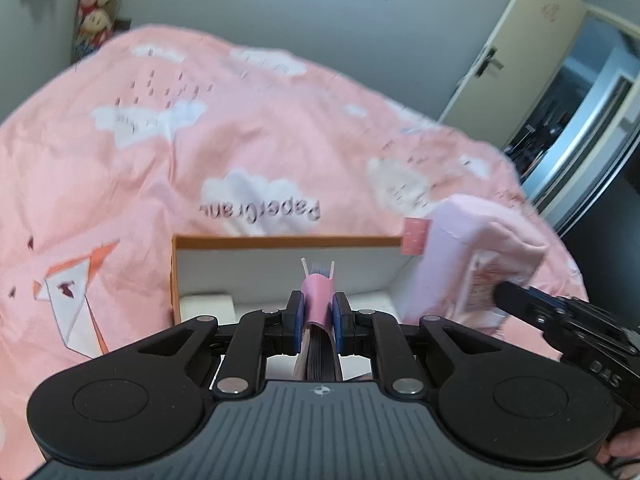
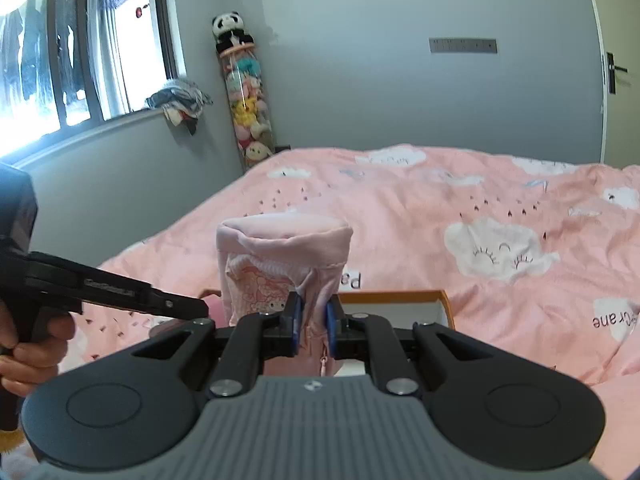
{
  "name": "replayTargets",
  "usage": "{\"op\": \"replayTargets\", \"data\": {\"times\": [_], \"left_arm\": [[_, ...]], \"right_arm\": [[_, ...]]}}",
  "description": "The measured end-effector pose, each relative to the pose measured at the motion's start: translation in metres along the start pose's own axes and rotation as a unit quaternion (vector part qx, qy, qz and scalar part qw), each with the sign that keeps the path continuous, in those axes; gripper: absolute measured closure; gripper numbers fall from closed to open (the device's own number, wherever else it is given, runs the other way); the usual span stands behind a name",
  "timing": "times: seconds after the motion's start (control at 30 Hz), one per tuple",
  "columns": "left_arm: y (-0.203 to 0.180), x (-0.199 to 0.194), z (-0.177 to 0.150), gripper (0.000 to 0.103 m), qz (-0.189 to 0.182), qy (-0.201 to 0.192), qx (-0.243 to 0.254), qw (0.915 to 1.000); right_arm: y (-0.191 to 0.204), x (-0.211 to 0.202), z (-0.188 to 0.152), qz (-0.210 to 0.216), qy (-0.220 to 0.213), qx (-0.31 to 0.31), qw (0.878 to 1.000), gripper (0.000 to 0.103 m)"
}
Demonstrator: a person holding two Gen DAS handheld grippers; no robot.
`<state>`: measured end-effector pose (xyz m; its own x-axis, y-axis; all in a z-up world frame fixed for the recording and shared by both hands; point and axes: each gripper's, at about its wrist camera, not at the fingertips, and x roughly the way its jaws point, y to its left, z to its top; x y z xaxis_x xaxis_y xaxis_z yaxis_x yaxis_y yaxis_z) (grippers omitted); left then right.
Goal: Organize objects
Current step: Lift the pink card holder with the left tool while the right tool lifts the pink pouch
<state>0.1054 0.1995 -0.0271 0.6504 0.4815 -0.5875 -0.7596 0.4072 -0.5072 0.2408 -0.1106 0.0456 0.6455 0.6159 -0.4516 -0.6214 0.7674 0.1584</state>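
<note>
Left gripper (image 1: 318,316): jaws closed tight on a small pink booklet-like item (image 1: 317,292); its dark page edges show between the blue pads, and a few thin white and blue strips stick up from its far end.
Left gripper's place: held above the near edge of an open white box (image 1: 280,264) with an orange-brown rim, tilted downward toward it.
Right gripper (image 2: 312,318): jaws pinched shut on the lower folds of a pale pink drawstring pouch (image 2: 280,264); the pouch stands upright above the pads, its mouth gaping open, with a cartoon print in red line on the front.
Right gripper's place: just beside the box on its right as the left wrist view shows it; there the pouch (image 1: 476,256) overlaps the box's right corner, and a small pink tag (image 1: 416,236) sits at that corner.
Hands: a person's fingers (image 2: 36,344) wrap the left gripper's handle in the right wrist view.
Box: rests on a pink duvet (image 1: 240,140) printed with white clouds, paper cranes and lettering; white blocks lie inside on its floor.
Surroundings: grey walls, a tall clear tube of plush toys (image 2: 248,112) topped by a panda in the corner, a window (image 2: 80,48) with clothes heaped on the sill, a cream door (image 1: 520,52) standing open.
</note>
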Motion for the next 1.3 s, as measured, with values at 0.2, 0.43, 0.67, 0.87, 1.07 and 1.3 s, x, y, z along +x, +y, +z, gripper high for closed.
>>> {"op": "replayTargets", "data": {"times": [0.2,0.43,0.67,0.87,1.07,1.3], "left_arm": [[0.013,0.048,0.000,0.088,0.004,0.044,-0.061,0.9972],[0.024,0.073,-0.010,0.088,0.059,0.038,-0.145,0.9869],[0.029,0.079,-0.014,0.088,0.106,0.067,-0.163,0.9786],[0.014,0.087,-0.007,0.083,0.153,0.107,-0.086,0.9786],[0.007,0.101,-0.006,0.076,0.166,0.135,-0.029,0.9764],[0.003,0.105,-0.007,0.070,0.166,0.151,0.012,0.9745]], "right_arm": [[-0.012,0.027,-0.009,-0.005,0.023,0.007,1.000,0.090],[-0.026,0.051,-0.016,-0.006,0.052,0.023,0.998,0.090],[-0.034,0.063,-0.022,0.000,0.074,0.041,0.996,0.090],[-0.043,0.073,-0.024,0.004,0.112,0.076,0.991,0.090],[-0.051,0.076,-0.022,0.012,0.131,0.101,0.986,0.089],[-0.049,0.078,-0.016,0.017,0.139,0.100,0.985,0.089]]}}
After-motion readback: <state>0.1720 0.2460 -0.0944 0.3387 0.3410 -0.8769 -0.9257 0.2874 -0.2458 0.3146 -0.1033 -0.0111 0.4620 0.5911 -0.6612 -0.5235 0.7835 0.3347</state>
